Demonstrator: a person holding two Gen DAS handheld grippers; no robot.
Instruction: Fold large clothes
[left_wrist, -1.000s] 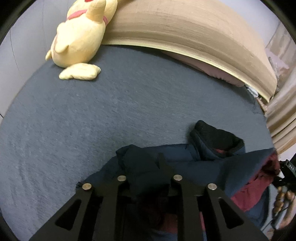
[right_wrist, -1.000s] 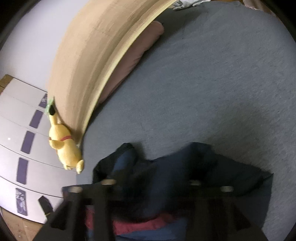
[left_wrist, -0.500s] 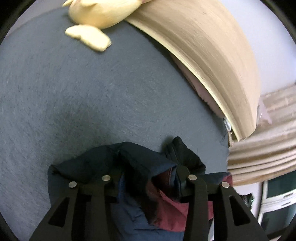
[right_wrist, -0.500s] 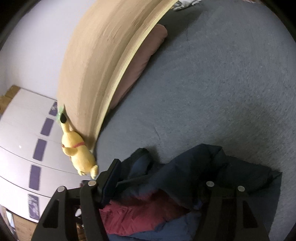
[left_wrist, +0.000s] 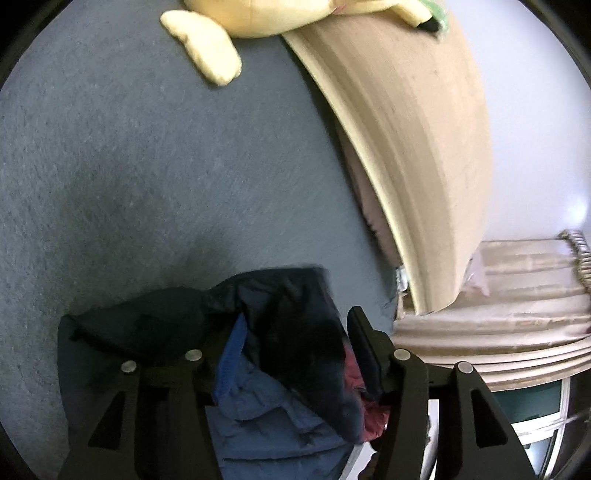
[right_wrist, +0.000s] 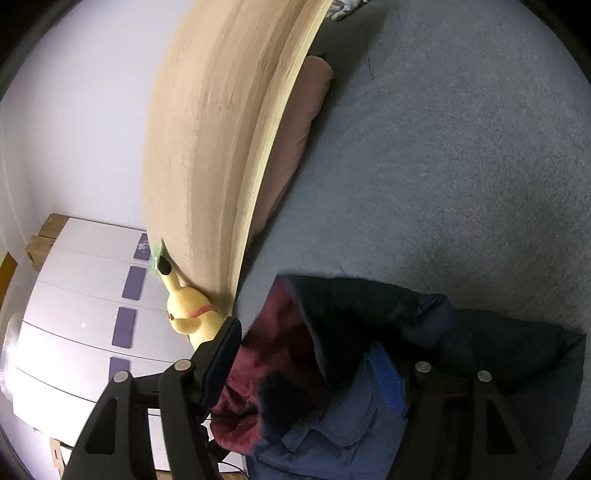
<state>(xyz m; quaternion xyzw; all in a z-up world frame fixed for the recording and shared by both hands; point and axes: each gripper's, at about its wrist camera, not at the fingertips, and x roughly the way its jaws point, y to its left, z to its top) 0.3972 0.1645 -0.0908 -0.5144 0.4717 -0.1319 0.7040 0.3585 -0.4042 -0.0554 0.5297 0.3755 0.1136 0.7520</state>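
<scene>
A dark navy padded jacket (left_wrist: 166, 325) with maroon lining lies bunched at the near edge of the grey-blue bed cover (left_wrist: 129, 166). My left gripper (left_wrist: 284, 332) straddles the heap. Its jaws are opening, a black cuff and blue trim sit between them, and the right pad stands bare beside the cloth. In the right wrist view the jacket (right_wrist: 369, 314) fills the gap of my right gripper (right_wrist: 325, 339). Its fingers stand wide, the left pad's face shows beside the maroon lining, and cloth covers the right fingertip.
A tan curved headboard (left_wrist: 406, 129) borders the bed, with a pink pillow (left_wrist: 365, 206) tucked under it. A yellow plush toy (left_wrist: 258, 18) leans at its end. Beige curtains (left_wrist: 498, 314) hang past the bed's corner. White wardrobe doors (right_wrist: 74, 295) stand beyond the headboard (right_wrist: 221, 129).
My left gripper's jaws have spread apart off the jacket while the hand rolled and moved toward the headboard. In the right view more maroon lining has come into sight between the fingers.
</scene>
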